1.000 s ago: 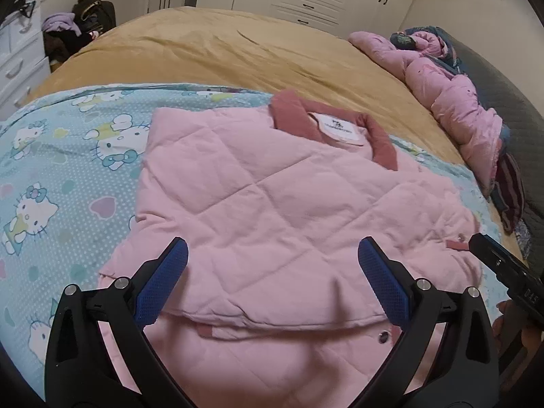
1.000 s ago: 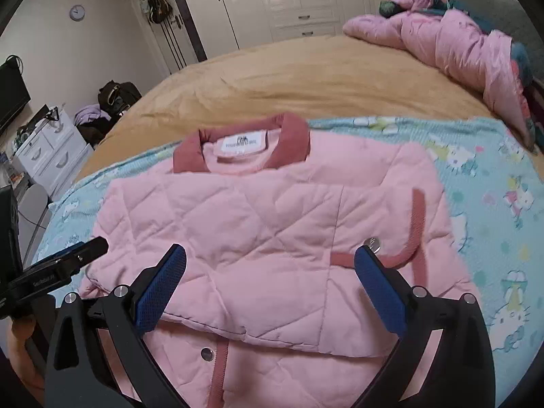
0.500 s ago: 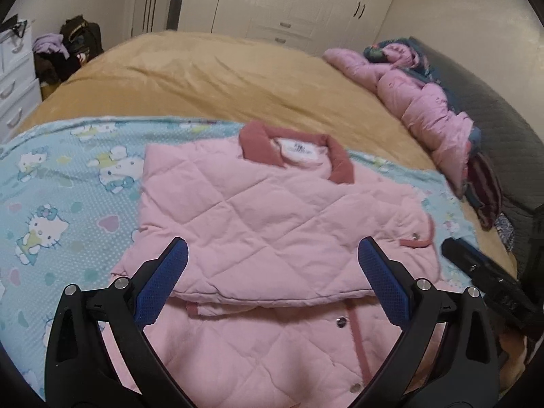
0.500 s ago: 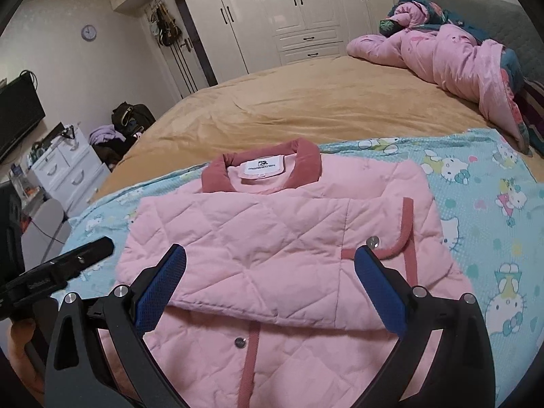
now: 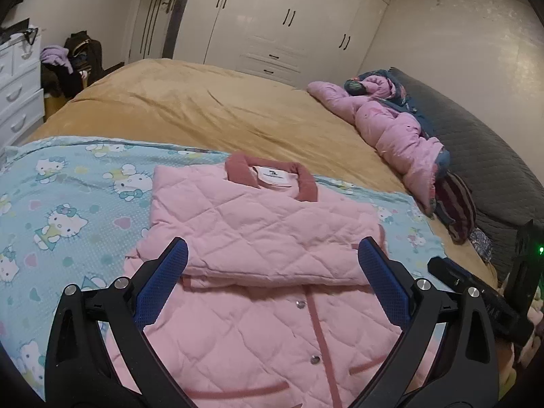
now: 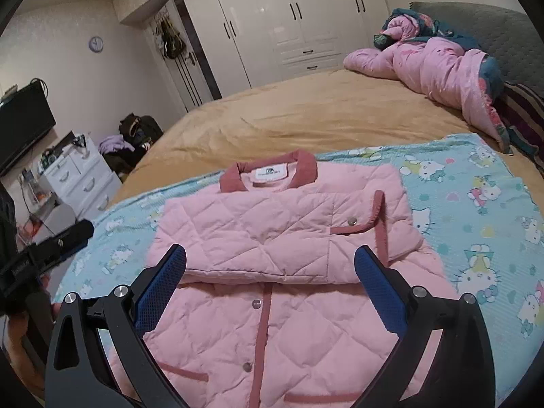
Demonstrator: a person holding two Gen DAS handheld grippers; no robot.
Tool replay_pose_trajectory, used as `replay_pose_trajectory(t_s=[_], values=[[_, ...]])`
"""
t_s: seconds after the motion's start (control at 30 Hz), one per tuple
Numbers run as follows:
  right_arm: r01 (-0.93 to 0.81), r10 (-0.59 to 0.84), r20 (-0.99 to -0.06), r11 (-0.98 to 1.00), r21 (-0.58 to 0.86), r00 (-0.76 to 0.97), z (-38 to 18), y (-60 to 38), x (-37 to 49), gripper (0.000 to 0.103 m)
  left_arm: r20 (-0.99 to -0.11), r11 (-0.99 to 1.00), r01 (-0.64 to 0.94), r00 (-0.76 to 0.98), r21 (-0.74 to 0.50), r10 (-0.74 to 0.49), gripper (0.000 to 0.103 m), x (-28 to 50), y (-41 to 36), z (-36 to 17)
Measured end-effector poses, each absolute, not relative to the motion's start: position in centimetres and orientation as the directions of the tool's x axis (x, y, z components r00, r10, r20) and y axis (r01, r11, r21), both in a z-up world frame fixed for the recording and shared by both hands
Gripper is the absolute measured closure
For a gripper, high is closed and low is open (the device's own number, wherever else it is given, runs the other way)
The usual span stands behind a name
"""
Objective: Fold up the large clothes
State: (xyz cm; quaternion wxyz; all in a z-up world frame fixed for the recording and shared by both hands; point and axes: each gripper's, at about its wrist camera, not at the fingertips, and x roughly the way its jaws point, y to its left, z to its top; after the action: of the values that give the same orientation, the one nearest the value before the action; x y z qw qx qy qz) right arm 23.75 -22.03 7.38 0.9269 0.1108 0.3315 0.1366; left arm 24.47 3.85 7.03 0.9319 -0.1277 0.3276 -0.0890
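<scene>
A pink quilted jacket (image 5: 258, 238) with a dark pink collar lies flat on a blue cartoon-cat blanket (image 5: 68, 204) on the bed. Both sleeves are folded across its chest, and the snap-button front shows below them. It also shows in the right wrist view (image 6: 272, 231). My left gripper (image 5: 270, 261) is open and empty above the jacket's lower half. My right gripper (image 6: 270, 261) is open and empty, also above the lower half. The right gripper shows at the right edge of the left wrist view (image 5: 476, 292), and the left gripper at the left edge of the right wrist view (image 6: 51, 248).
A tan bedspread (image 5: 204, 112) covers the bed beyond the blanket. A crumpled pink duvet (image 5: 391, 129) lies by the grey headboard (image 5: 482, 146). White drawers (image 6: 78, 180) and a bag stand off the bed's far side. White wardrobes (image 6: 289, 17) line the back wall.
Both grippers have pulled back and risen away from the jacket, so more of its lower front and the room shows. The jacket itself has not moved.
</scene>
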Motion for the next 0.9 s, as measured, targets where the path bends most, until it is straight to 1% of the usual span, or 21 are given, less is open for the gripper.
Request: replay_pose_trajectory(t_s=[0.23,0.43,0.67,0.9], values=[[-0.192,0.329,-0.544,0.937,0.294,0.772,10.4,-23.4,20.5,0.004,-0.572,0.959,0.089,0.786,-0.270,-0.234,0.009,21.1,3.2,9.1],[-0.204,0.324,-0.529,0.940,0.272,0.784,12.0,-24.3,17.7,0.004,-0.568,0.967,0.088,0.795,-0.240,-0.213,0.009,18.4,2.8,10.3],[-0.209,0.322,-0.520,0.941,0.265,0.791,13.0,-25.5,15.0,0.004,-0.556,0.972,0.079,0.809,-0.219,-0.191,0.009,15.8,3.1,11.5],[-0.228,0.339,-0.515,0.936,0.268,0.787,13.4,-26.3,12.8,0.004,-0.564,0.978,0.063,0.809,-0.200,-0.168,0.009,14.0,3.4,11.4]])
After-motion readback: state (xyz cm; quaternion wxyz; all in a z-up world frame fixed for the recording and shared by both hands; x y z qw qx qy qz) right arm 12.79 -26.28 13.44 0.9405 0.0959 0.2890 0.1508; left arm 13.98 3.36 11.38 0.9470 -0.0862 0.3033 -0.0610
